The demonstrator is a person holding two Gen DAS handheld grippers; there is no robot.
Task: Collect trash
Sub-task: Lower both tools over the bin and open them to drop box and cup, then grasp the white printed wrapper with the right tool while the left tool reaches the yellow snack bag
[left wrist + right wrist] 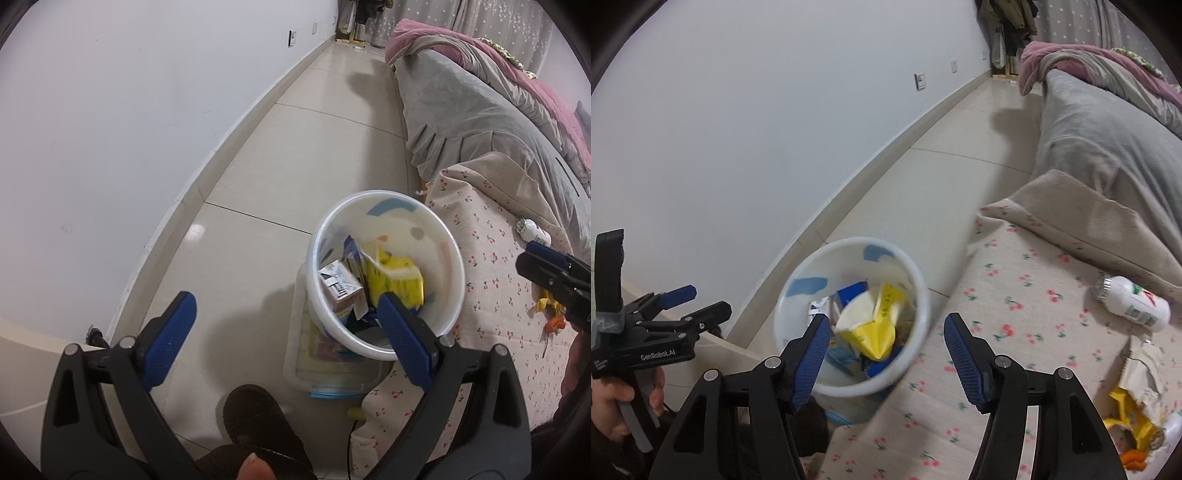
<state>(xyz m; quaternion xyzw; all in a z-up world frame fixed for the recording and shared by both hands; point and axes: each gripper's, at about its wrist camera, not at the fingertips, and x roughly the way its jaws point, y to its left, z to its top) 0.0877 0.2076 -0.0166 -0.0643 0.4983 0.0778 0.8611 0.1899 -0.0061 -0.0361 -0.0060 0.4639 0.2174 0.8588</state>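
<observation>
A white plastic bin [452,295] [919,314] stands on the floor beside the bed and holds a yellow carton [397,280] [871,332], a small grey-white box [340,286] and blue wrappers. My left gripper [284,317] is open and empty, near the bin's left rim. My right gripper [886,334] is open and empty above the bin's right edge; it also shows in the left wrist view [546,269]. On the cherry-print bedspread [1015,317] lie a white bottle [1134,302] and a torn yellow and white wrapper [1134,413].
A clear storage box [306,373] sits on the tile floor under the bin. A dark slipper [255,417] is at the bottom. A white wall [110,129] runs on the left. Grey and pink bedding [480,110] is piled on the bed.
</observation>
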